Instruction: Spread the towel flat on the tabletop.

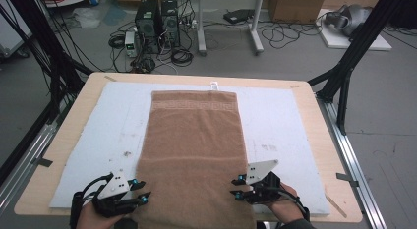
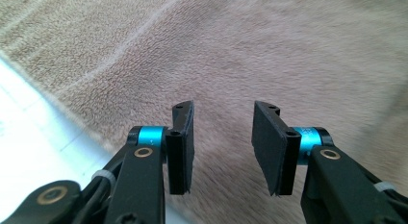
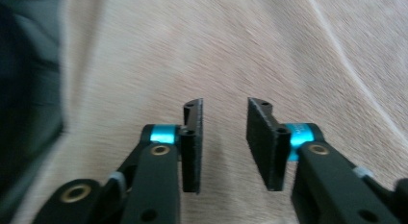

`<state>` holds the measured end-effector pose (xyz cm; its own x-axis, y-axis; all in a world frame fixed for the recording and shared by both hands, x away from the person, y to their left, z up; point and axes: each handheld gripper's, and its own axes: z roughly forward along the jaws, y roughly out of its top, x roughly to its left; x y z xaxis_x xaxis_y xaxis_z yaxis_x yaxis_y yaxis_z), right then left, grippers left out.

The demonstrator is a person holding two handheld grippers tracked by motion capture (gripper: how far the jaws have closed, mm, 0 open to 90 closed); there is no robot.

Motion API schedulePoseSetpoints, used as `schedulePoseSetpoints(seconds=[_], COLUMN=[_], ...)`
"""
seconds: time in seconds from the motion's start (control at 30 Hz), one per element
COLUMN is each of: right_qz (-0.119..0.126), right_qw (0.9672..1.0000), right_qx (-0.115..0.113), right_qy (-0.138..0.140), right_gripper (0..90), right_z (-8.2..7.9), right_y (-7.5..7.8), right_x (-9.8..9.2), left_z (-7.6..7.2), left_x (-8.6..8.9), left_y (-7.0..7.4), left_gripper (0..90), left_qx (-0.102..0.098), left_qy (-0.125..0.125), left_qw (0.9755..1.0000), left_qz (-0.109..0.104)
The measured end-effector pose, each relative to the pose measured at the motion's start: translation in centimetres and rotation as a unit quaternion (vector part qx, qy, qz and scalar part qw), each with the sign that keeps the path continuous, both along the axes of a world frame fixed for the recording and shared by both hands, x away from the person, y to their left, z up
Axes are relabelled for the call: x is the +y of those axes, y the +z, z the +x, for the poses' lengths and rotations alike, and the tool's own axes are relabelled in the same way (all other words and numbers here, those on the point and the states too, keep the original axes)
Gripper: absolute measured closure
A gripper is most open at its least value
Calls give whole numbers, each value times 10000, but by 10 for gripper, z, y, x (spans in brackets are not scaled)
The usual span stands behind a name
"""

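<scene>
High view: a brown towel point(image 1: 194, 155) lies lengthwise down the middle of a pale mat point(image 1: 275, 121), its near end draped over the table's front edge at the bottom of the frame. Left gripper point(image 1: 140, 192) and right gripper point(image 1: 236, 187) flank that end, jaws parted and empty. Judging by this, a fresh grasp of the near corners comes next. Both gripper views add close pile between the pads; the left gripper view shows the towel's edge.

Brown terry towel point(image 1: 193, 150) with a woven key-pattern band near its far end, spread flat lengthwise down the middle of the table, its near end hanging over the front edge.
</scene>
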<state>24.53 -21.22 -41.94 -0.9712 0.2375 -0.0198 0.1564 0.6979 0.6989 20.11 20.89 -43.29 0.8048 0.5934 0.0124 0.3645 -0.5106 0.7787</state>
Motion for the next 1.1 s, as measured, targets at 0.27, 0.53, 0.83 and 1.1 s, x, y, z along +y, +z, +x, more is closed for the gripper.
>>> schedulePoseSetpoints(seconds=[0.27,0.53,0.83,1.1], right_qz=[52,422,521,594], right_qw=[9996,9976,9955,9911], right_qx=[268,500,262,181], right_qy=[-86,218,-752,-1178], right_gripper=[859,798,499,360], right_z=[5,-12,25,58], right_y=[-21,-7,8,18], right_x=[0,0,-12,-11], left_z=[6,-10,24,60], left_x=[-2,12,15,13], left_y=[-12,3,18,25], left_gripper=[865,776,480,387], left_qx=[186,146,12,-12], left_qy=[22,31,316,475], left_qw=[9998,9997,9981,9959], left_qz=[-40,-176,-537,-773])
